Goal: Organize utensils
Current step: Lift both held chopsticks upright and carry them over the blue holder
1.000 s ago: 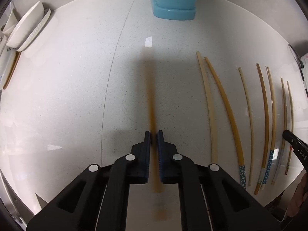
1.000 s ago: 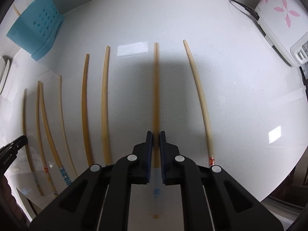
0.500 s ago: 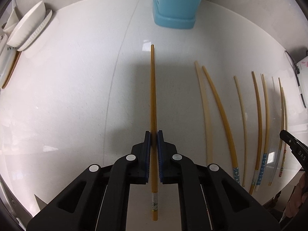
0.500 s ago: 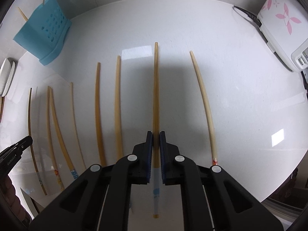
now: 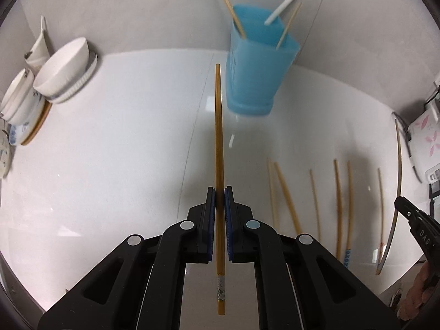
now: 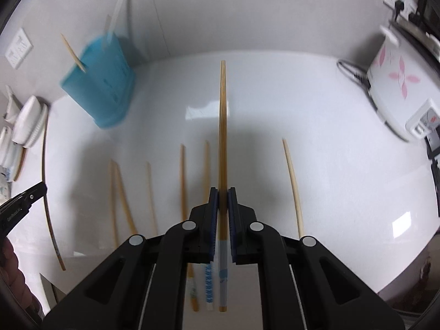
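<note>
My left gripper is shut on a brown chopstick, lifted off the white counter and pointing toward the blue utensil holder. That holder stands by the back wall with three sticks poking out of it. My right gripper is shut on another brown chopstick with a blue-patterned end, also raised above the counter. Several more chopsticks lie in a row on the counter below. The blue holder shows at the upper left of the right wrist view.
White bowls and plates are stacked at the counter's left end. A white appliance with pink flowers and its cable sit at the right end by the wall sockets. One pale chopstick lies apart, right of my right gripper.
Both grippers have risen from the counter, each with its chopstick, and tilted up so the wall and the whole blue holder come into view. The row of chopsticks looks farther below.
</note>
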